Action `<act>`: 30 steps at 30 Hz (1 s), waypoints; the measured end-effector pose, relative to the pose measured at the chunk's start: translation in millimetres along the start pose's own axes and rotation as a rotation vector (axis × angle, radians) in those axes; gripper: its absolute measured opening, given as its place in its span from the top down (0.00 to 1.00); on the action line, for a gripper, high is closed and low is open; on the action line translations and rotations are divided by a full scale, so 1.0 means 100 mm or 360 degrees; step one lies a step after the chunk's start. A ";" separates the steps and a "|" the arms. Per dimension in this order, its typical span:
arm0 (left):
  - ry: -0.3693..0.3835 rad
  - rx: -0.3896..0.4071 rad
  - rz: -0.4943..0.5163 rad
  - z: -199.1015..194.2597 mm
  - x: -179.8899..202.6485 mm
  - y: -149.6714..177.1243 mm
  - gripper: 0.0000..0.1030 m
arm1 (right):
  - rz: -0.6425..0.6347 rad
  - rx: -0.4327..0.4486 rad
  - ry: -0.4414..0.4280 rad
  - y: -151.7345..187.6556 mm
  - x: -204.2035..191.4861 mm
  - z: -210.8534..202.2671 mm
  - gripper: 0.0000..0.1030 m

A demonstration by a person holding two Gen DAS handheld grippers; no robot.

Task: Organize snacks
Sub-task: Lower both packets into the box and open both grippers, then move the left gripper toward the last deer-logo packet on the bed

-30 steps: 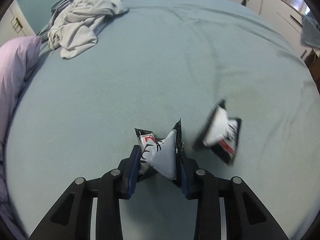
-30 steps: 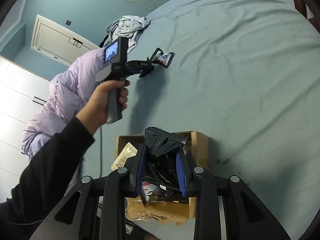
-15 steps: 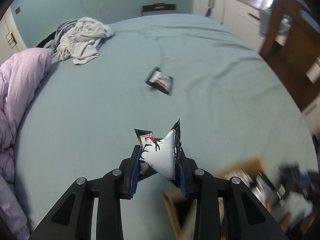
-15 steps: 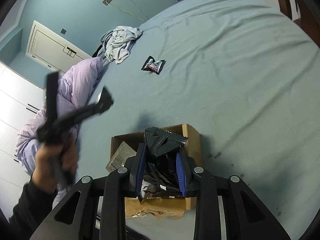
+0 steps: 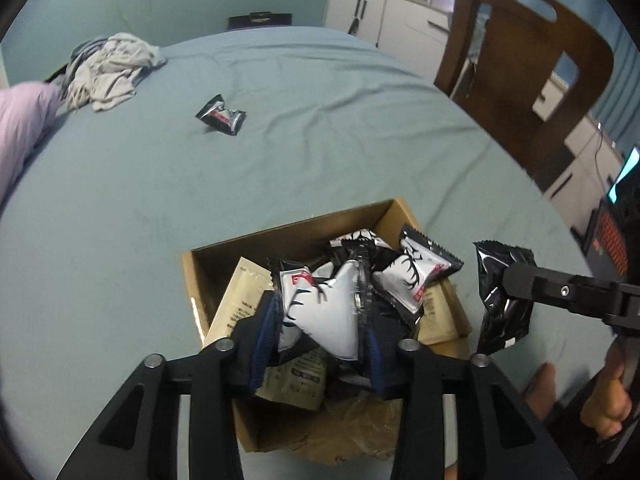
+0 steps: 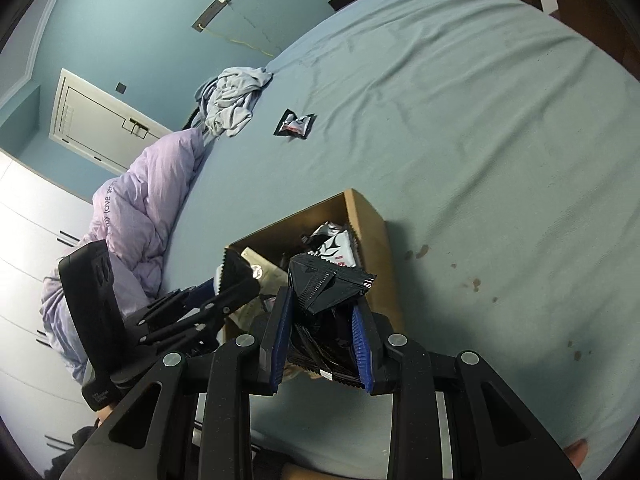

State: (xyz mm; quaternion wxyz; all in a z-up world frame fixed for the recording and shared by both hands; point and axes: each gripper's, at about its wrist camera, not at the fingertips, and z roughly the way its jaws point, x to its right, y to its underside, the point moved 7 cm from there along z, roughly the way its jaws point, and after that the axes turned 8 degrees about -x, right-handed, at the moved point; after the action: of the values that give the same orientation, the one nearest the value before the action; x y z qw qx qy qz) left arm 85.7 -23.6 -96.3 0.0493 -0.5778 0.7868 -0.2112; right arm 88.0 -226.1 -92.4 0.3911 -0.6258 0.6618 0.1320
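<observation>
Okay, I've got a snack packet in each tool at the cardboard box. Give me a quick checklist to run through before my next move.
1. Left tool above the cardboard box: ok.
2. White packet let go: cannot tell. The jaws have just been opening, with the packet between them.
3. Right tool clamped on the black packet: ok.
4. The two tools apart from each other: ok.
5. Every snack boxed: not ok. A loose packet lies on the bed.
</observation>
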 end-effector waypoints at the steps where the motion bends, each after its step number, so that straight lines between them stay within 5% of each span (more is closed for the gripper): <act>1: 0.0011 0.0032 -0.0022 -0.03 -0.03 -0.01 0.49 | 0.0012 0.0002 -0.0003 -0.01 0.02 0.00 0.74; 3: -0.0027 0.0147 -0.0037 -0.16 -0.08 -0.04 0.23 | 0.0032 0.0000 -0.0012 -0.03 0.04 0.02 0.74; 6: -0.0185 0.0282 -0.0028 -0.34 -0.15 -0.07 0.14 | 0.0013 0.0002 0.0003 -0.06 0.03 0.07 0.74; 9: -0.0273 0.0272 -0.0016 -0.36 -0.22 -0.06 0.04 | -0.0048 -0.0007 0.0031 -0.09 -0.02 0.13 0.74; 17: -0.0425 0.0212 -0.0093 -0.27 -0.43 -0.04 0.04 | -0.0297 -0.0081 0.0175 -0.18 -0.28 0.42 0.74; 25: -0.0414 0.0196 -0.0153 -0.22 -0.51 -0.01 0.04 | -0.0352 -0.0075 0.0238 -0.23 -0.38 0.57 0.73; 29: -0.0437 0.0219 -0.0127 -0.25 -0.48 -0.02 0.04 | -0.0402 -0.0085 0.0124 -0.16 -0.58 0.49 0.68; 30: -0.0440 0.0226 -0.0125 -0.25 -0.47 -0.02 0.04 | -0.0419 -0.0088 0.0099 -0.14 -0.60 0.47 0.59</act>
State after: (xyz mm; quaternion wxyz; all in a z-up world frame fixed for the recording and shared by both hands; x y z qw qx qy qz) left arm 94.9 26.6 -80.3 0.1897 -0.6267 0.7325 -0.1866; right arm 112.7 -153.7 -77.7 0.3670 -0.7215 0.5819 0.0783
